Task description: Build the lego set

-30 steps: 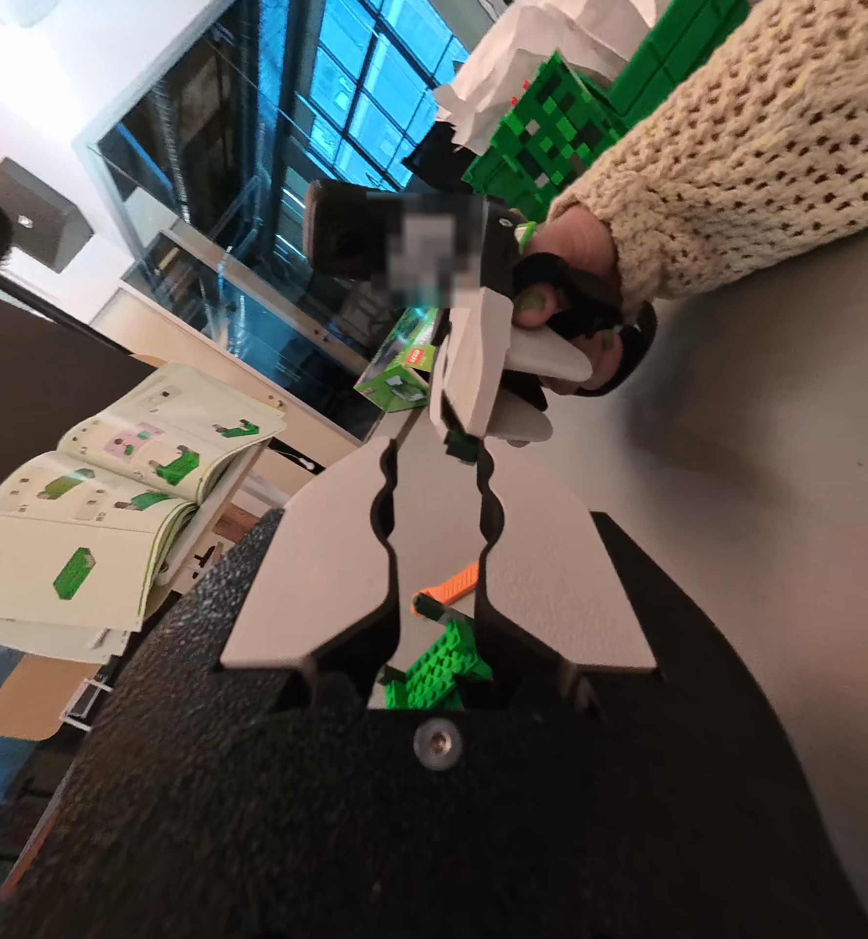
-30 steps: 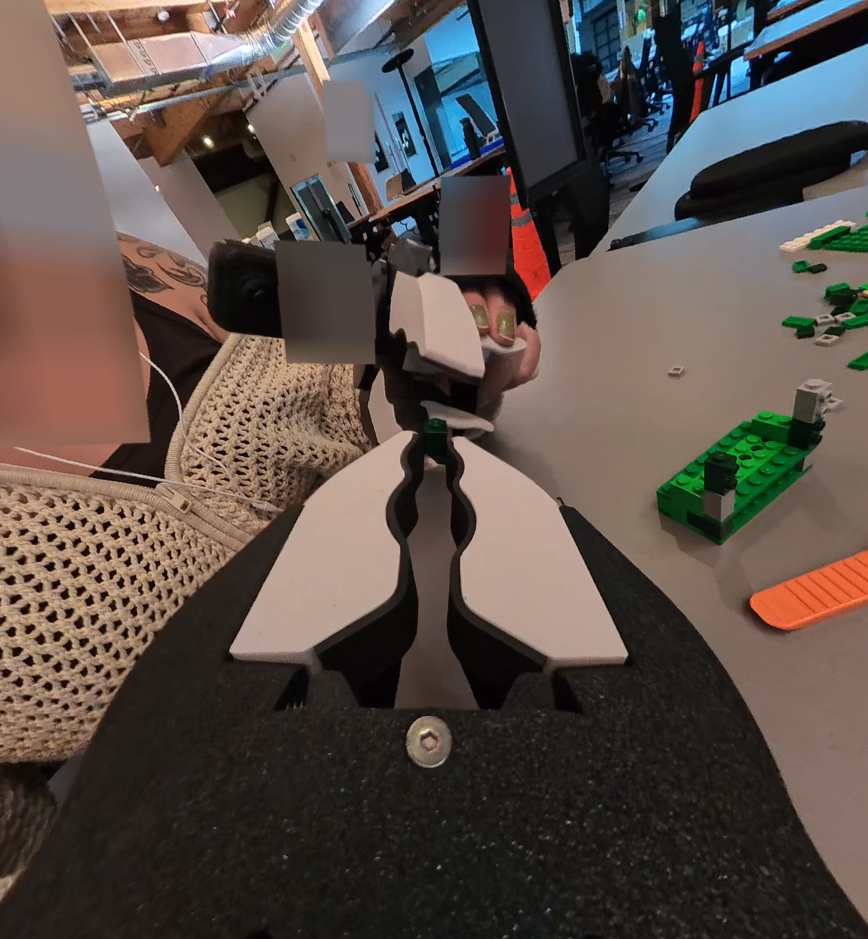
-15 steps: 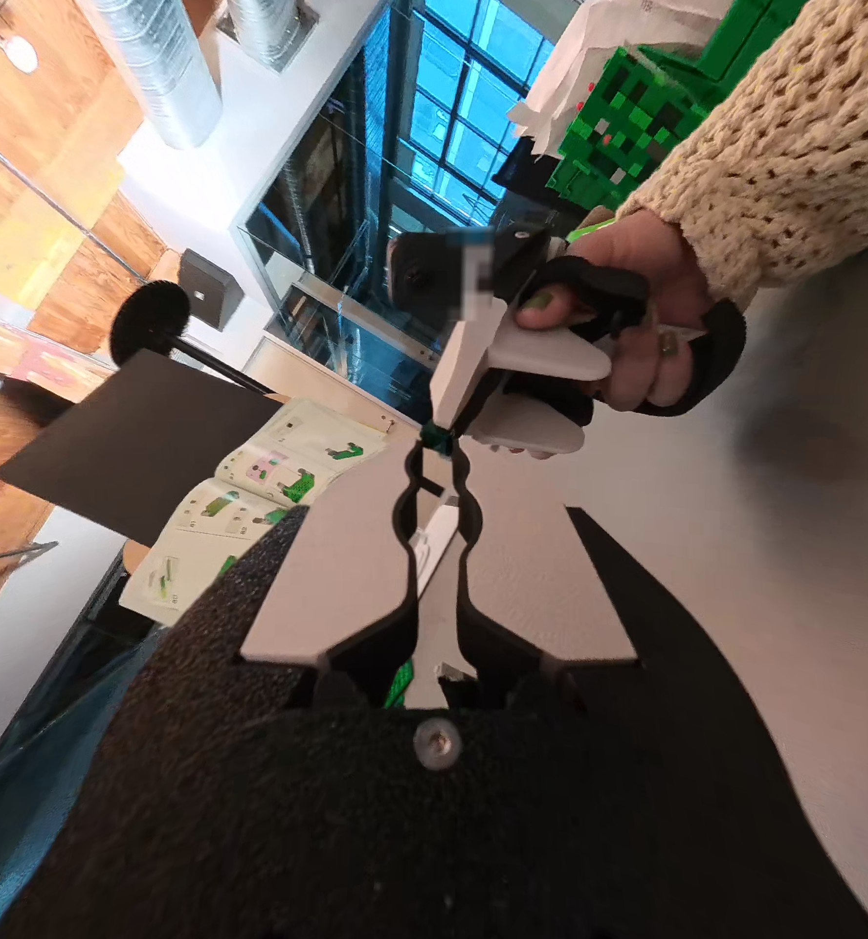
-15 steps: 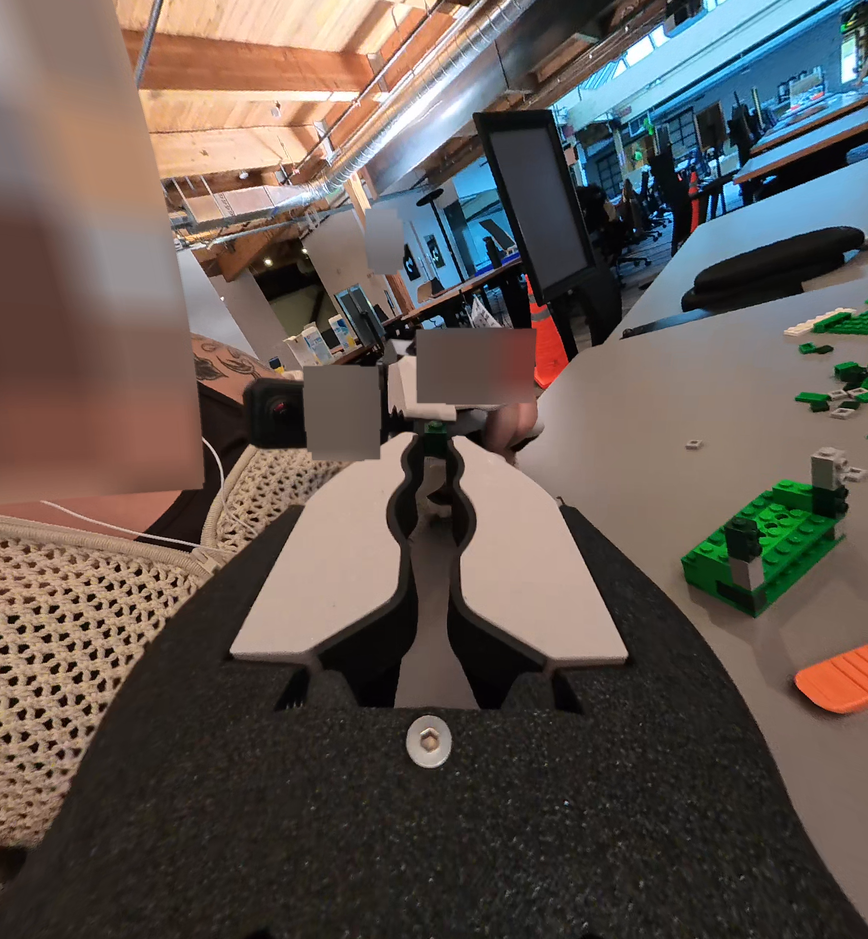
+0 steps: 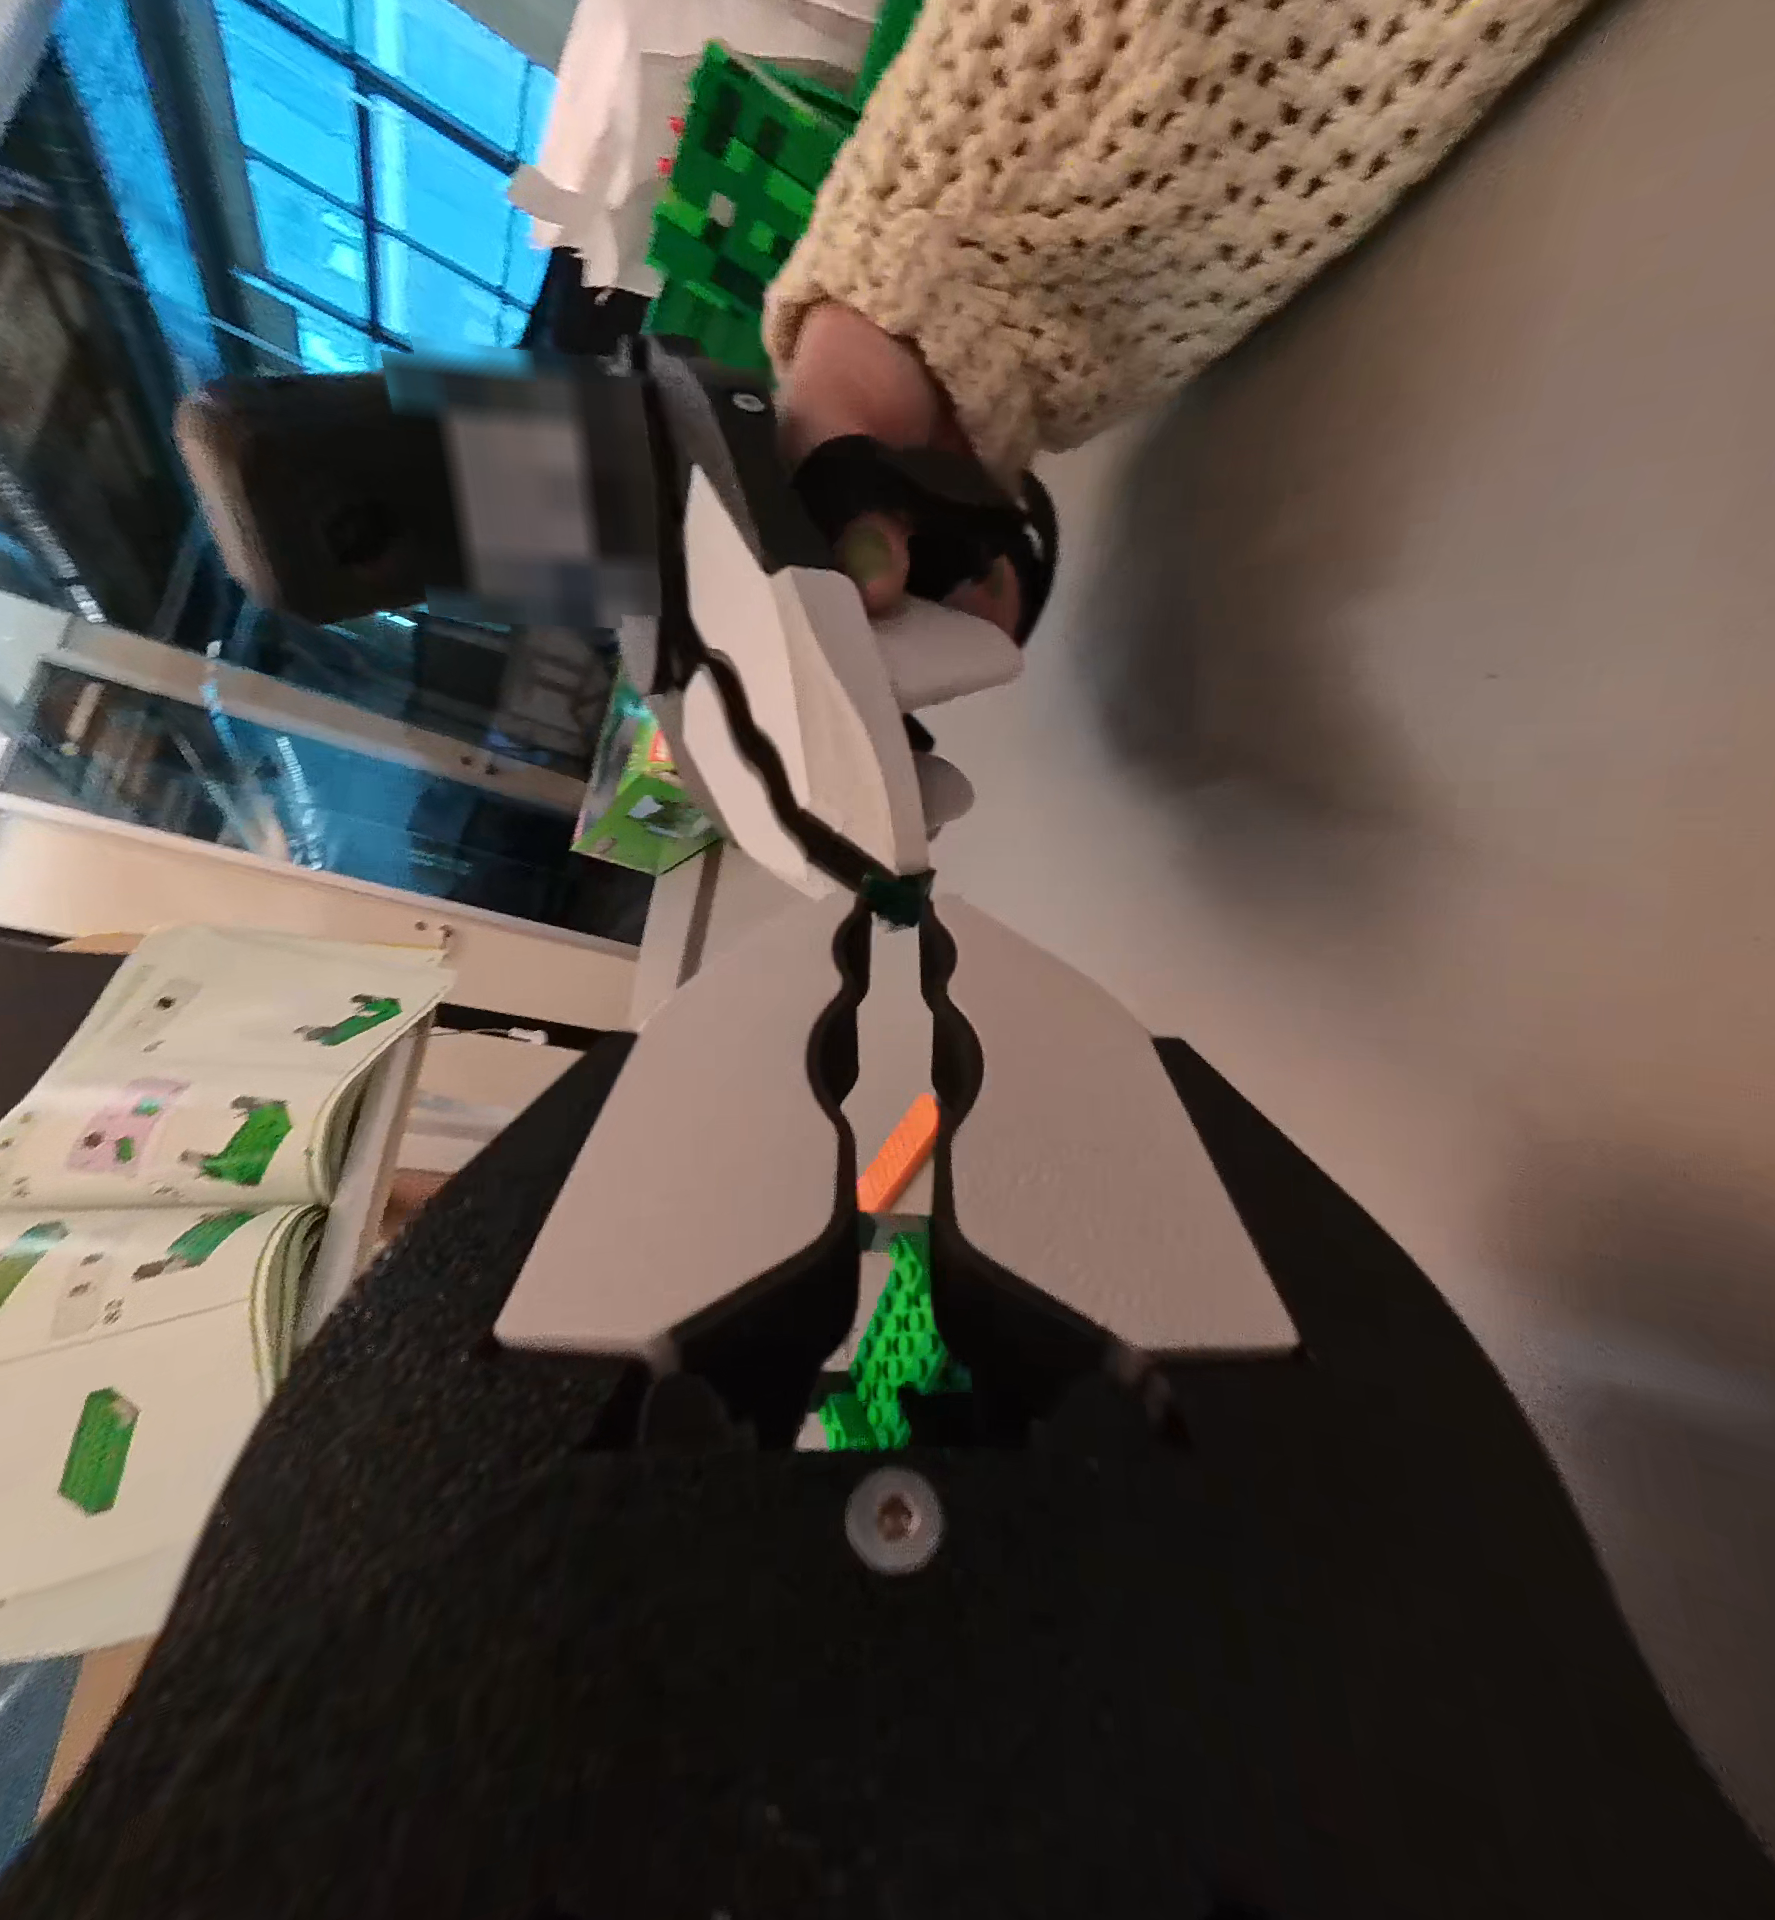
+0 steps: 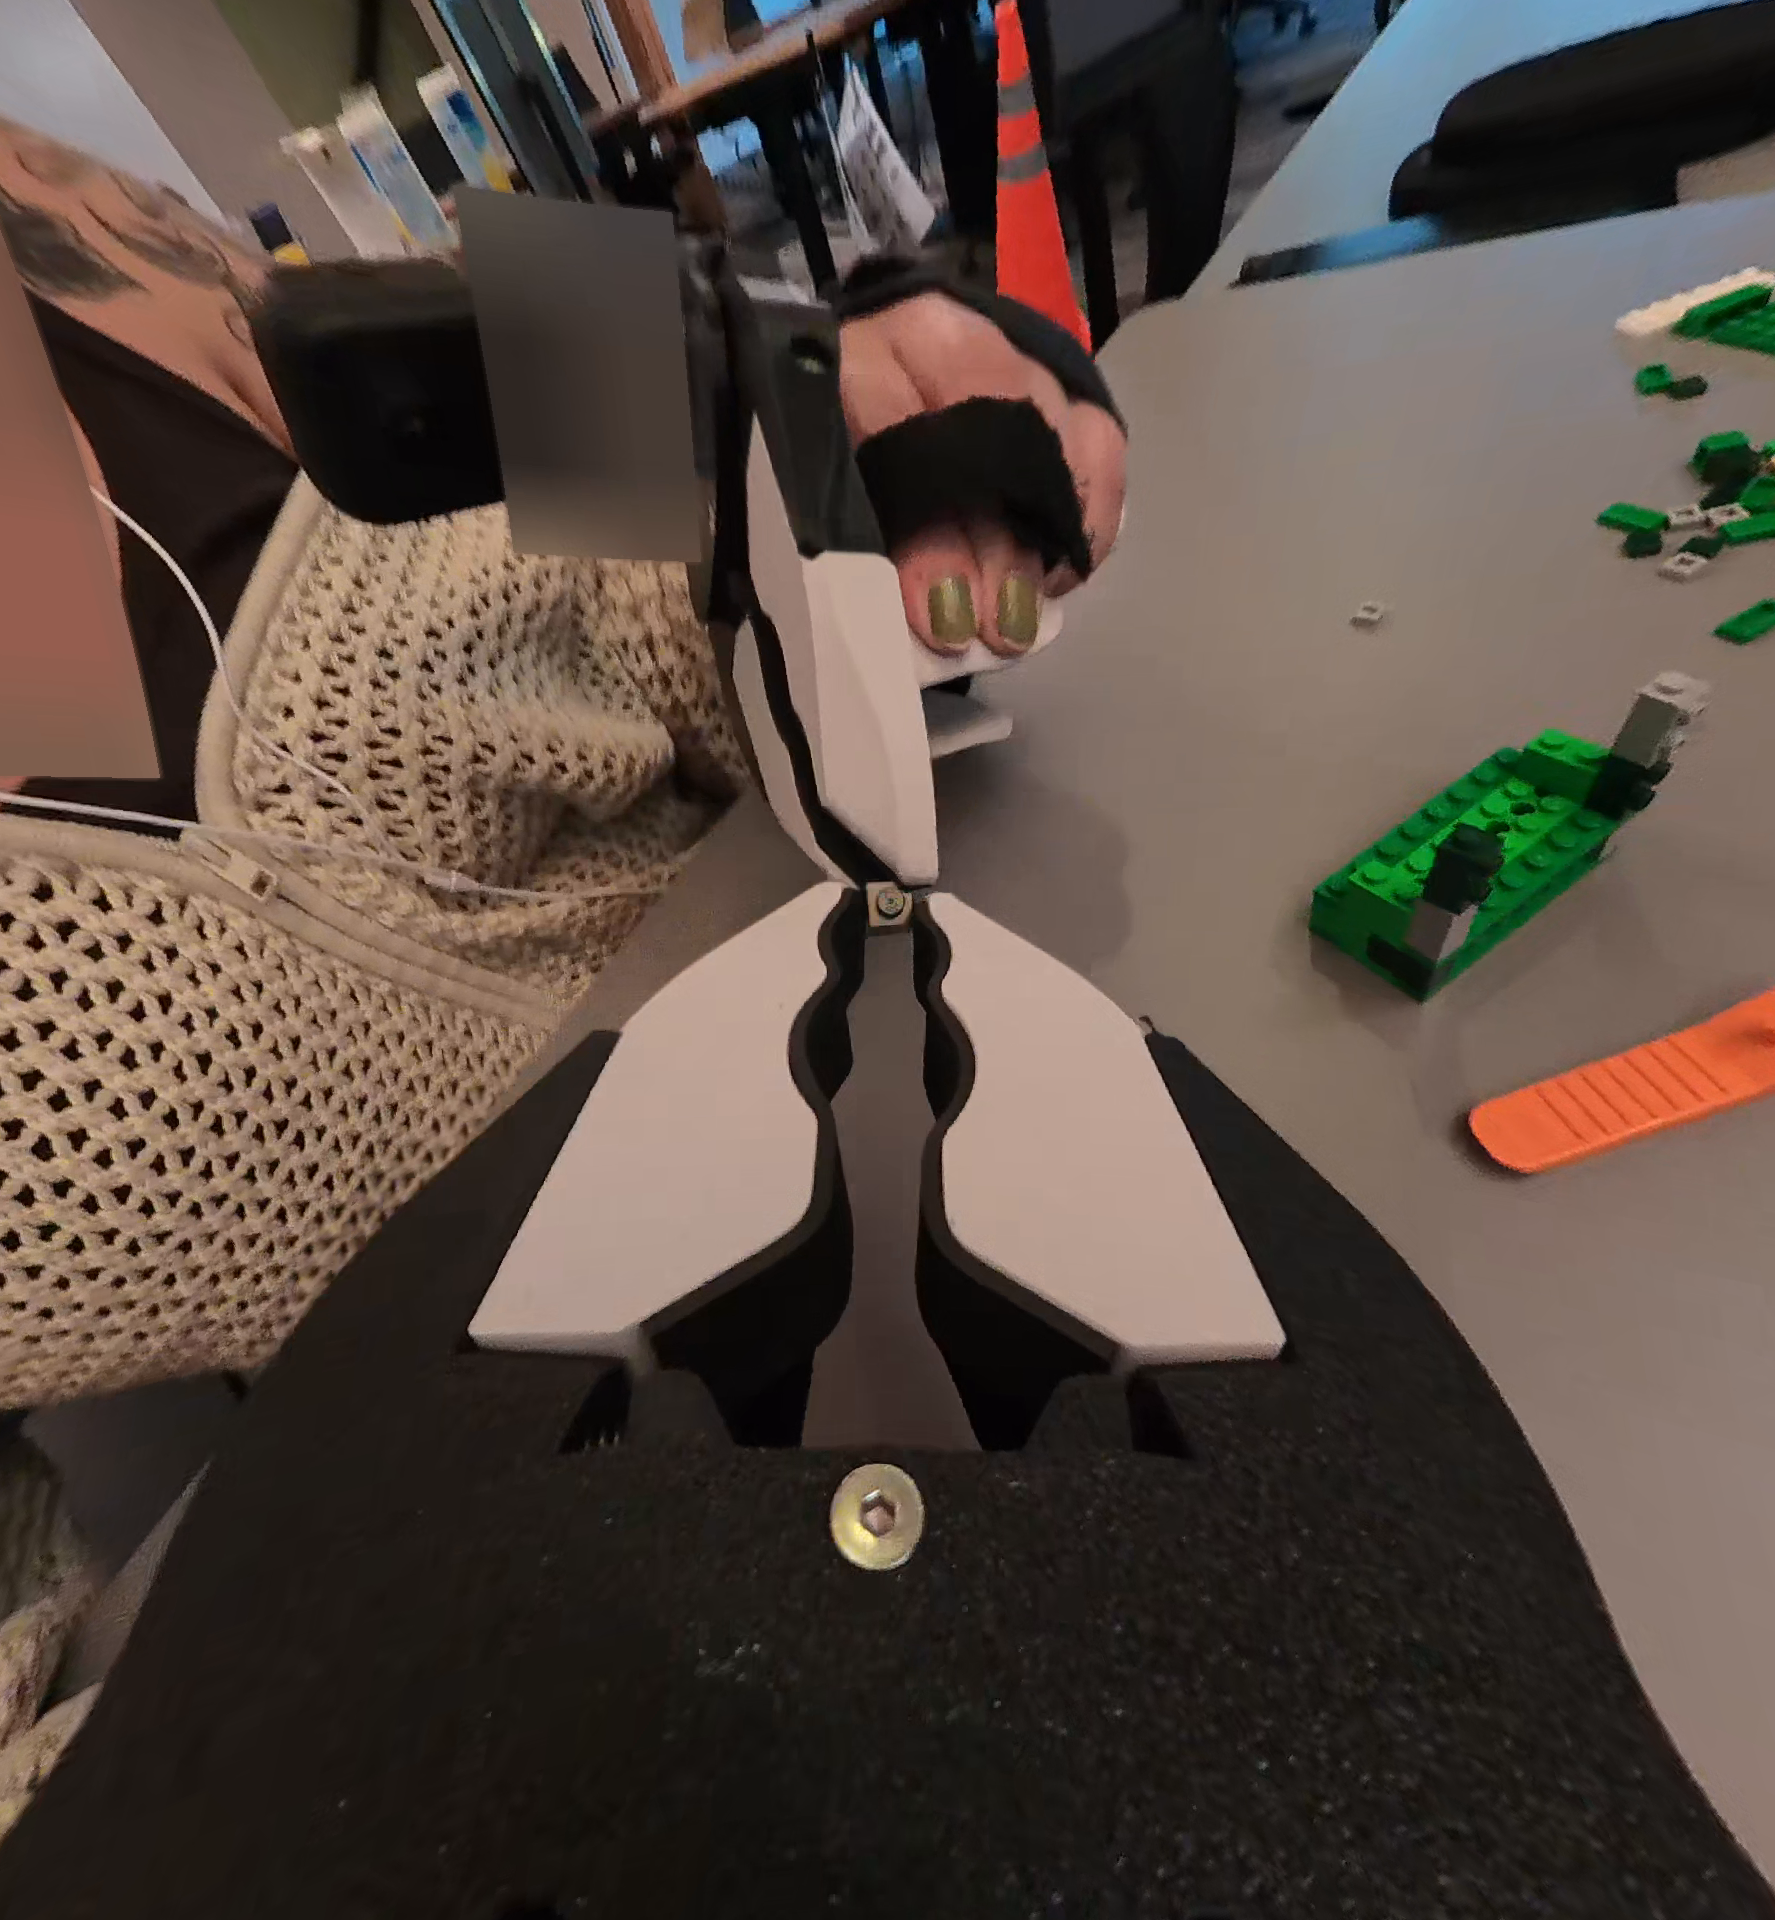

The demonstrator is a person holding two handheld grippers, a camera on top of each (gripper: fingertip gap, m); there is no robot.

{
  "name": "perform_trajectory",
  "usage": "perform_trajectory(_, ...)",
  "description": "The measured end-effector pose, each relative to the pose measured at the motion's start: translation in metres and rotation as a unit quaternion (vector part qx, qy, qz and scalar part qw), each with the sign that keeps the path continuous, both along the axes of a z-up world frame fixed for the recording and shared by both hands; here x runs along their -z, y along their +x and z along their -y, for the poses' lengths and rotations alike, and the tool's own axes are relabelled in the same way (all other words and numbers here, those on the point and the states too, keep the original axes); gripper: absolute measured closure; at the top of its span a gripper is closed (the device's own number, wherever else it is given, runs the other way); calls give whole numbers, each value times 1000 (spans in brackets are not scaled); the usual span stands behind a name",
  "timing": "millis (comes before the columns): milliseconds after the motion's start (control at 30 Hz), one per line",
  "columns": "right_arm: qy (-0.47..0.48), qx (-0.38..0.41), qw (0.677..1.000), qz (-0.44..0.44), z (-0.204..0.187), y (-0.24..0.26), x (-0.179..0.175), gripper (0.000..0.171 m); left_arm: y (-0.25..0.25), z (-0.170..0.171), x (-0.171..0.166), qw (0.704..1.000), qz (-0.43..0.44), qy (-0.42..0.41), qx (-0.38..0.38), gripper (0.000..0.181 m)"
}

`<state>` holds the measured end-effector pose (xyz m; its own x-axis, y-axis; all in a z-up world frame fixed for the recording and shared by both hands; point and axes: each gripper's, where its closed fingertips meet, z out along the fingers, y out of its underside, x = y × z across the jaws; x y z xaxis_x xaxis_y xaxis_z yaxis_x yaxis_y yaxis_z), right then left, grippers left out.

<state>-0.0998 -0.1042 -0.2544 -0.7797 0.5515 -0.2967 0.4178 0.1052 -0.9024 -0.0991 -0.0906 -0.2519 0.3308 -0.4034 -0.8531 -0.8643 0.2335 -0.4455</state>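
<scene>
A small dark green and grey lego piece [image 5: 893, 900] is pinched where the two grippers meet tip to tip above the grey table [image 6: 1278, 582]. My left gripper [image 5: 893, 909] is shut on it from below in the left wrist view, and the right gripper reaches down to it from above. In the right wrist view my right gripper [image 6: 890, 906] is shut on the same piece [image 6: 888, 904], and the left gripper comes down from above. A green partial build [image 6: 1475, 852] with grey and dark posts sits on the table to the right.
An orange brick separator [image 6: 1672, 1070] lies near the build. Loose green and grey pieces [image 6: 1756, 499] are scattered at the far right. An open instruction booklet [image 5: 166, 1195] and a green box [image 5: 644, 821] lie at the left. Knitted sleeves are close by. Left and right tips are no more than a few centimetres apart. Left tips and right tips are each some 15 cm from the orange brick separator [image 6: 1672, 1070].
My left gripper's fingers have narrowed from partly open to shut on the small piece that the right gripper held. Both grippers have tilted and rolled while staying tip to tip.
</scene>
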Motion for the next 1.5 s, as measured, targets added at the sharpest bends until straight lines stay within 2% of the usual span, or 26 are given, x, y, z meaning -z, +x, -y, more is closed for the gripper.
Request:
perform_trajectory(267, 56, -28, 997, 49, 5, 9, 21, 164, 7, 7, 21, 993, -77, -83, 44, 173)
perform_trajectory(367, 61, -15, 997, 37, -1, 6, 20, 164, 0, 0, 20, 994, -16, -103, -6, 169)
perform_trajectory(433, 62, 3, 998, 23, -9, 3, 17, 164, -31, -12, 17, 990, 38, -89, -107, 135)
perform_trajectory(467, 67, 17, 998, 10, -13, -1, 15, 164, -52, -18, 19, 976, 85, -94, -175, 124)
perform_trajectory(533, 67, 38, 997, -13, -20, -6, 11, 164, -86, -22, 43, 928, 182, -167, -279, 97)
perform_trajectory(600, 67, 54, 996, -31, -26, -10, 9, 164, -102, -21, 69, 875, 261, -248, -323, 70)
perform_trajectory(633, 65, 60, 995, -38, -29, -11, 8, 164, -103, -23, 73, 859, 298, -267, -318, 71)
perform_trajectory(700, 59, 68, 995, -52, -33, -12, 6, 164, -111, -29, 70, 846, 342, -261, -314, 82)
perform_trajectory(767, 57, 79, 993, -68, -38, -14, 5, 164, -118, -32, 70, 842, 349, -257, -320, 90)
perform_trajectory(967, 56, 159, 976, -139, -64, -25, -2, 164, -127, -37, 79, 823, 351, -278, -349, 96)
perform_trajectory(1033, 71, 191, 964, -168, -74, -29, -5, 164, -129, -39, 79, 822, 353, -277, -351, 106)
perform_trajectory(1133, 74, 232, 949, -202, -85, -33, -10, 164, -130, -42, 78, 831, 342, -270, -345, 107)
perform_trajectory(1200, 82, 265, 935, -221, -96, -35, -9, 164, -129, -44, 75, 849, 321, -256, -331, 107)
perform_trajectory(1367, 63, 329, 907, -254, -119, -33, -19, 164, -112, -56, 48, 899, 289, -239, -226, 107)
perform_trajectory(1500, 44, 349, 900, -258, -127, -31, -23, 164, -97, -80, 43, 892, 308, -300, -136, 107)
